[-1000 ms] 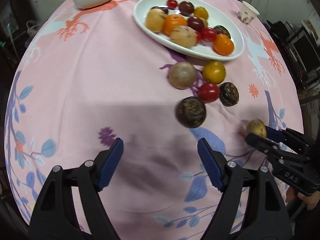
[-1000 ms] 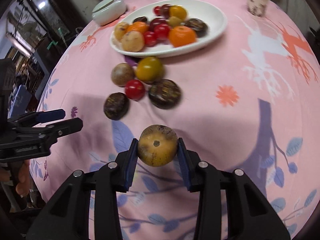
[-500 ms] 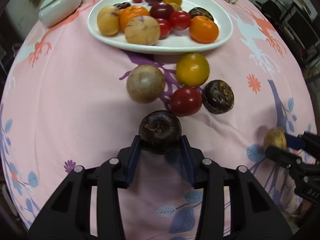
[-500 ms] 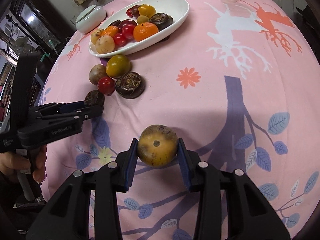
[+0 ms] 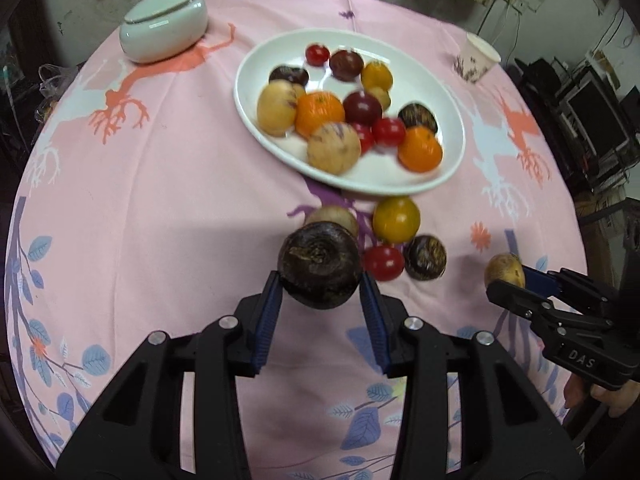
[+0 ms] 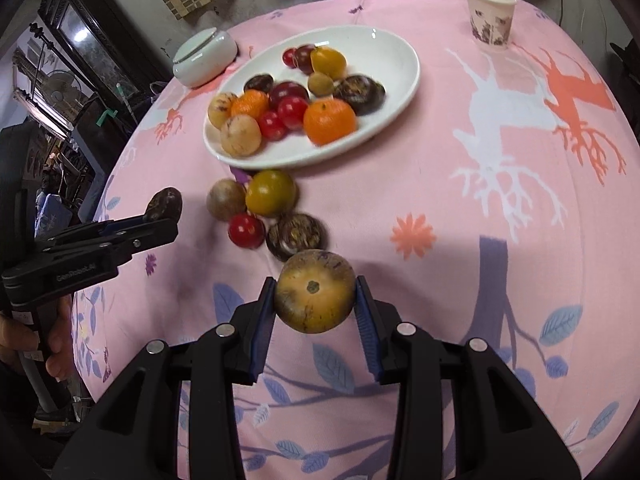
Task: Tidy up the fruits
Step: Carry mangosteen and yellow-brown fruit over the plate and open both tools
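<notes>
My left gripper [image 5: 320,292] is shut on a dark brown round fruit [image 5: 320,266], held off the pink cloth; the same fruit [image 6: 163,203] shows at the left of the right wrist view. My right gripper [image 6: 316,304] is shut on a yellow-brown round fruit [image 6: 315,291], also lifted; that fruit [image 5: 505,270] appears at the right of the left wrist view. A white oval plate [image 5: 280,148] behind holds several fruits. In front of it on the cloth lie a tan fruit [image 6: 225,199], a yellow-green one [image 6: 271,193], a red one [image 6: 246,231] and a dark one [image 6: 295,235].
A pale lidded ceramic dish [image 5: 164,34] stands at the far left and a paper cup [image 6: 490,14] at the far right. The round table [image 6: 520,208] drops off all around. A person's hand [image 6: 24,344] holds the left gripper's handle. Dark furniture stands beyond.
My left gripper moved to the dark fruit, shut on it and lifted it off the cloth. My right gripper rose with the yellow-brown fruit still held.
</notes>
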Motion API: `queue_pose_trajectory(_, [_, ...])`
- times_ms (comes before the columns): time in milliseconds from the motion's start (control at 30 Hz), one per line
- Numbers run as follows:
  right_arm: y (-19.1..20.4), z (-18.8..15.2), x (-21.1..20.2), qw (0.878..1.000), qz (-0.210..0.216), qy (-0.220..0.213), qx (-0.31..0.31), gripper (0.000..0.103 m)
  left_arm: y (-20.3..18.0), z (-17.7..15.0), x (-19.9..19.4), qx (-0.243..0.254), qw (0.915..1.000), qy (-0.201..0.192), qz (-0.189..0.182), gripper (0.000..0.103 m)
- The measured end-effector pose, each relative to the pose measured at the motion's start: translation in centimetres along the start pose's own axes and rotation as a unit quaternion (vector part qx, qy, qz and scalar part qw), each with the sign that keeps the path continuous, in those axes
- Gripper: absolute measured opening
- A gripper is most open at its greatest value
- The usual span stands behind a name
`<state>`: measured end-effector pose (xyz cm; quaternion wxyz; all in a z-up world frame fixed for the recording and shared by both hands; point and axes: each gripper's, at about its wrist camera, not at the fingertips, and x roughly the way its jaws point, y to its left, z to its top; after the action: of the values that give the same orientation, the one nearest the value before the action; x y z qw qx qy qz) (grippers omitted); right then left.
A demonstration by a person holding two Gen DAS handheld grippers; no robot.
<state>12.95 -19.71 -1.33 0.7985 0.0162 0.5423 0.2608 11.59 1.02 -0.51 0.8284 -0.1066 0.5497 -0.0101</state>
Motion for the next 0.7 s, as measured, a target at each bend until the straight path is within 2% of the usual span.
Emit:
queue_pose_trajectory(400, [0.2, 8.5, 0.1, 0.998, 0.022, -0.063, 0.005, 0.039, -0.9, 6.8, -0.4, 0.024, 0.9989, -0.041, -0.002, 0.041])
queue_pose_trajectory(700, [0.0, 11.9, 3.6, 0.998, 0.029, -0.058, 0.014, 0.039, -1.7, 10.0, 3.1, 0.031, 0.9991, -0.028, -0.006, 0.041])
